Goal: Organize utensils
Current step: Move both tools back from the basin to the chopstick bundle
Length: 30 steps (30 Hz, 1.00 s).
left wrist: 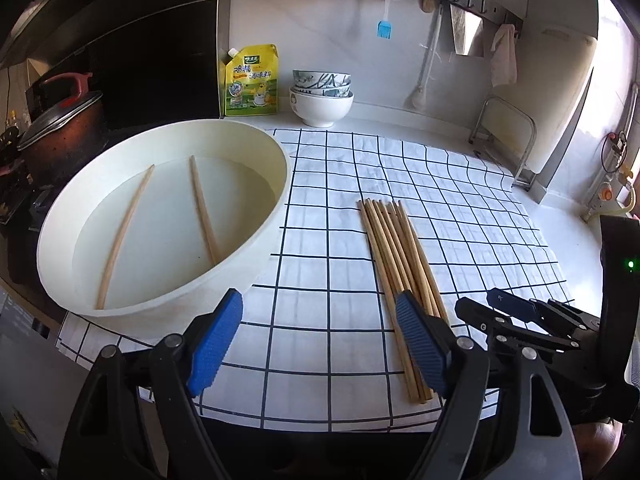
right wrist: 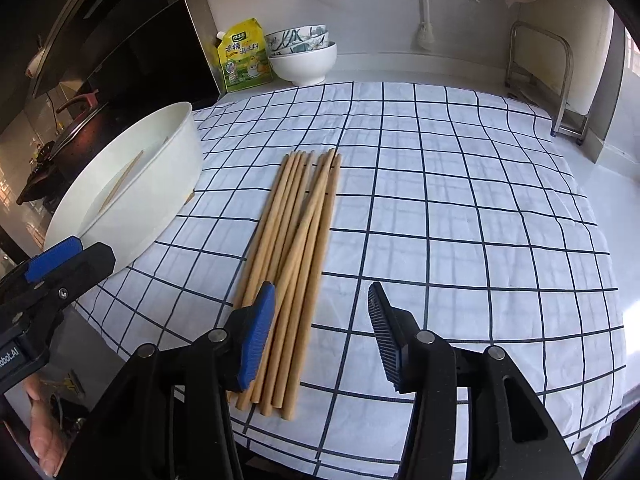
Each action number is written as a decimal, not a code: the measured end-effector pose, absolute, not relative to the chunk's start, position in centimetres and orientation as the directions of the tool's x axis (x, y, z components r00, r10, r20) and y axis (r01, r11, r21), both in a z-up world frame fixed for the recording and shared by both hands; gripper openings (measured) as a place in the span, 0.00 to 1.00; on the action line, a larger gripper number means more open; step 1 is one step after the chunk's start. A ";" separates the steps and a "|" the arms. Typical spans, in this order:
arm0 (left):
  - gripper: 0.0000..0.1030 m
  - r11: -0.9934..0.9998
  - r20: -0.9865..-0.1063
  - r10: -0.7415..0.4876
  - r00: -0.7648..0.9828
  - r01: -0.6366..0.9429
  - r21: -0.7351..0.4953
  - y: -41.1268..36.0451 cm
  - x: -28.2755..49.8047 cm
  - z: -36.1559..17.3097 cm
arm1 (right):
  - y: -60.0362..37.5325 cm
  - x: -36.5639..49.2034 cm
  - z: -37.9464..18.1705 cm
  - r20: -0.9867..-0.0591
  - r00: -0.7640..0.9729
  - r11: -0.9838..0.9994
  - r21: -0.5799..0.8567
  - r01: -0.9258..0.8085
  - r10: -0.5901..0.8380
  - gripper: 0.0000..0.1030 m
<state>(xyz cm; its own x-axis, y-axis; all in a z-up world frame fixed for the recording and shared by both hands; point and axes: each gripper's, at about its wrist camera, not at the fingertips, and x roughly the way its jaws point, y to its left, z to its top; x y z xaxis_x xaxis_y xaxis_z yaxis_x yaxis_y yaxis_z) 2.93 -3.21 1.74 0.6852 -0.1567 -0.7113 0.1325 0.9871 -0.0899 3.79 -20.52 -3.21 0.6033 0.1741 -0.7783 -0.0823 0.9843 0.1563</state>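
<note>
Basin (left wrist: 276, 184): left of frame, holds 2 chopsticks (left wrist: 204, 210) soaking in water.
Bundle (right wrist: 298, 264): washed chopsticks drying on checked cloth (right wrist: 460, 208).
Left tool (left wrist: 316, 344): spread, empty, beside basin.
Right tool (right wrist: 322, 336): half spread, empty, over bundle's near ends.

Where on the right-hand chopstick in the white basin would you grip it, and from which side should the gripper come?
Probably mid-shaft on the right-hand chopstick, coming from above over the white basin rim with the jaws across the stick. It lies flat on the bottom in shallow water, thin and long, well apart from the other chopstick; its near end is close to the wall.
</note>
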 end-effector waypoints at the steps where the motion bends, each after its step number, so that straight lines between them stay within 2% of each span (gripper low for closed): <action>1: 0.75 0.986 -0.716 -0.160 0.680 0.137 -0.091 -3.4 3.0 1.5 | -20.6 3.9 -3.4 -0.782 0.601 0.985 0.149 -0.082 0.168 0.45; 14: 0.76 0.985 -0.763 -0.168 0.625 0.146 -0.097 -4.9 4.0 -1.5 | -20.5 5.6 -5.1 -0.799 0.588 0.992 0.092 -0.084 0.124 0.45; 30: 0.80 0.988 -0.779 -0.149 0.610 0.119 -0.096 -4.7 4.7 -2.5 | -20.3 6.1 -5.6 -0.814 0.575 0.995 0.033 -0.089 0.078 0.45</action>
<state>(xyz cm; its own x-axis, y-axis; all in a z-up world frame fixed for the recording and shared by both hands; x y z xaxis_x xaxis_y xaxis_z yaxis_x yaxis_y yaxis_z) 4.67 -4.66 -2.51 0.6096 -0.1492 -0.7785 0.1187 0.9882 -0.0964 6.12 -20.34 -5.63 0.5750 0.0785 -0.8144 -0.0890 0.9955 0.0331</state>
